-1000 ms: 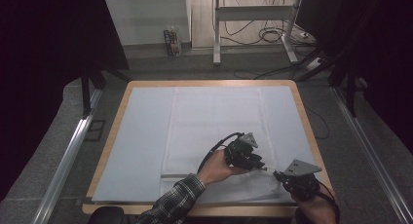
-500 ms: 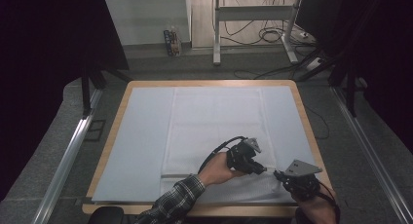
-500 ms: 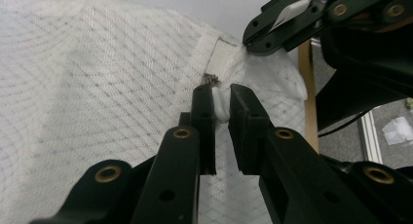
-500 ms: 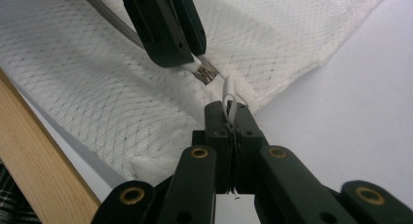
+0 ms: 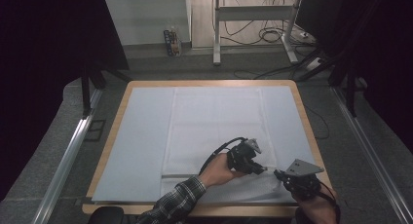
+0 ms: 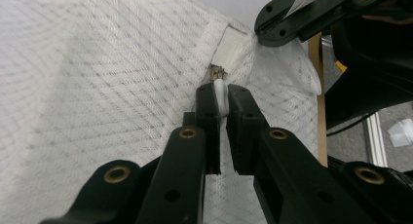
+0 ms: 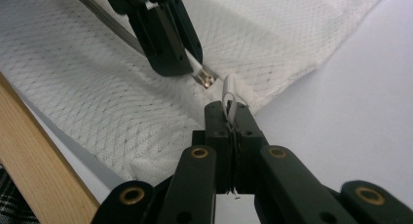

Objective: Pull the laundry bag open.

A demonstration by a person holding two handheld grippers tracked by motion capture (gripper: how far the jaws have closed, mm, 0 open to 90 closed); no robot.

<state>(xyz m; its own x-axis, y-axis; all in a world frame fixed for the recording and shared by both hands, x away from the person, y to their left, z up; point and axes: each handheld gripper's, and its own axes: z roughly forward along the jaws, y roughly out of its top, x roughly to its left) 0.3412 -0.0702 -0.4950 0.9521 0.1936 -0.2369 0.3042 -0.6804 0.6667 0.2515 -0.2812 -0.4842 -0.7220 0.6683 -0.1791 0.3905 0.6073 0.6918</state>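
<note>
Left gripper (image 5: 263, 169): jaws have just been closing, now pinched on the zipper pull (image 6: 221, 95). Right gripper (image 5: 278, 175): jaws clamped on the bag corner (image 7: 229, 104), tips just beside the left's.

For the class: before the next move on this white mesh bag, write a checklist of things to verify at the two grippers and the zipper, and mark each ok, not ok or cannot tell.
1. Left gripper shut on the white zipper pull tab, jaws having just been closing: ok.
2. Right gripper shut on the white fabric tab at the bag's corner: ok.
3. Metal zipper slider in sight between the two grippers: ok.
4. Mesh laundry bag lying flat on the table mat: ok.
5. Zipper track free of snags: cannot tell.
</note>
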